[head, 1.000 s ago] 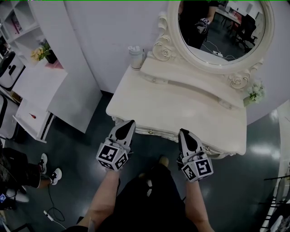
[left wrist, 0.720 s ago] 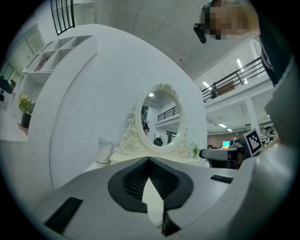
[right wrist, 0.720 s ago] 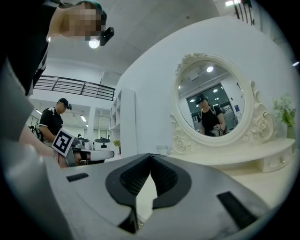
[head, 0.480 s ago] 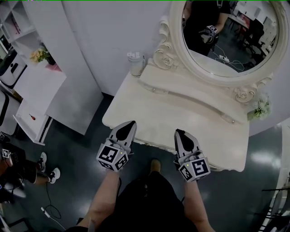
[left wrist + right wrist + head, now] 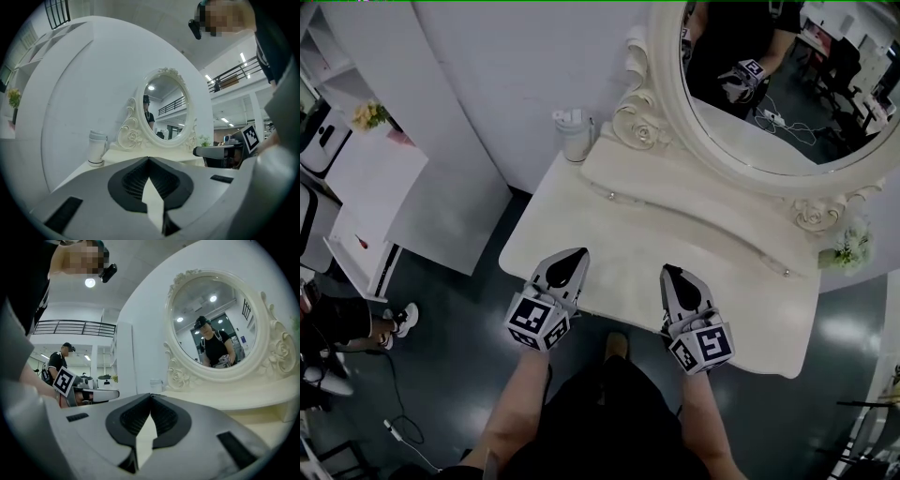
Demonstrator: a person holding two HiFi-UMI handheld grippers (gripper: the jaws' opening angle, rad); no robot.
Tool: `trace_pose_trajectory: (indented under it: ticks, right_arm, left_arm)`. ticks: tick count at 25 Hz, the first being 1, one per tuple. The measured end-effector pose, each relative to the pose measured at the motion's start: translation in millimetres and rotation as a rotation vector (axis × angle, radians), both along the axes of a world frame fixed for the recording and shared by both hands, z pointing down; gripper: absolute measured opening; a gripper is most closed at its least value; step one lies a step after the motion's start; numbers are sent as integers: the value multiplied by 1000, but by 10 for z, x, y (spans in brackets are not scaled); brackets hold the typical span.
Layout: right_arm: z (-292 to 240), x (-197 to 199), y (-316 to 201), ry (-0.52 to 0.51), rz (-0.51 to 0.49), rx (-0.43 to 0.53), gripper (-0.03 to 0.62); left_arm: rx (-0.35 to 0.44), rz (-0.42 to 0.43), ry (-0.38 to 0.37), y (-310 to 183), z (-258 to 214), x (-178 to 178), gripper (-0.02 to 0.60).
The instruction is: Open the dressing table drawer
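Note:
The cream dressing table [image 5: 628, 248] stands in front of me, with an oval mirror [image 5: 769, 84] on its back. From the head view the table top hides its front drawer. My left gripper [image 5: 578, 251] and right gripper [image 5: 666, 270] hover side by side over the table's front edge and point at the mirror. Both are shut with nothing between the fingers. In the left gripper view the tips of the left gripper [image 5: 149, 158] meet, and the right gripper [image 5: 206, 151] shows beside it. The right gripper [image 5: 151, 394] is closed the same way in its own view.
A white tumbler [image 5: 575, 131] stands at the table's back left corner. A small flower sprig [image 5: 847, 246] sits at the back right. Two small knobs [image 5: 610, 195] mark the raised shelf under the mirror. A white shelf unit [image 5: 366, 187] and a seated person [image 5: 337, 319] are at the left.
Both grippers have moved forward together, from in front of the table's front edge to above it. The table and mirror now look closer.

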State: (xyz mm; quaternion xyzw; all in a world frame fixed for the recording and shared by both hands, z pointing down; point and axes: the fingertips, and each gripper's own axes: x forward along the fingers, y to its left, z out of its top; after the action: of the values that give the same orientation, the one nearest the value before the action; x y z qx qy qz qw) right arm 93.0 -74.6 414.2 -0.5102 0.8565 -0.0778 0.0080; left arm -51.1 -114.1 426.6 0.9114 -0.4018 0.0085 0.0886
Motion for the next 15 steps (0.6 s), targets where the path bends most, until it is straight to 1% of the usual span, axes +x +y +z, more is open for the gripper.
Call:
trace_pose_trajectory:
  ticks: [5, 15]
  right_arm:
    - [125, 69, -232, 0, -20, -30, 6]
    - [372, 76, -590, 3, -99, -82, 6]
  left_arm:
    - [-18, -7, -16, -229, 112, 124, 0]
    - [-62, -36, -53, -575, 334, 311, 0]
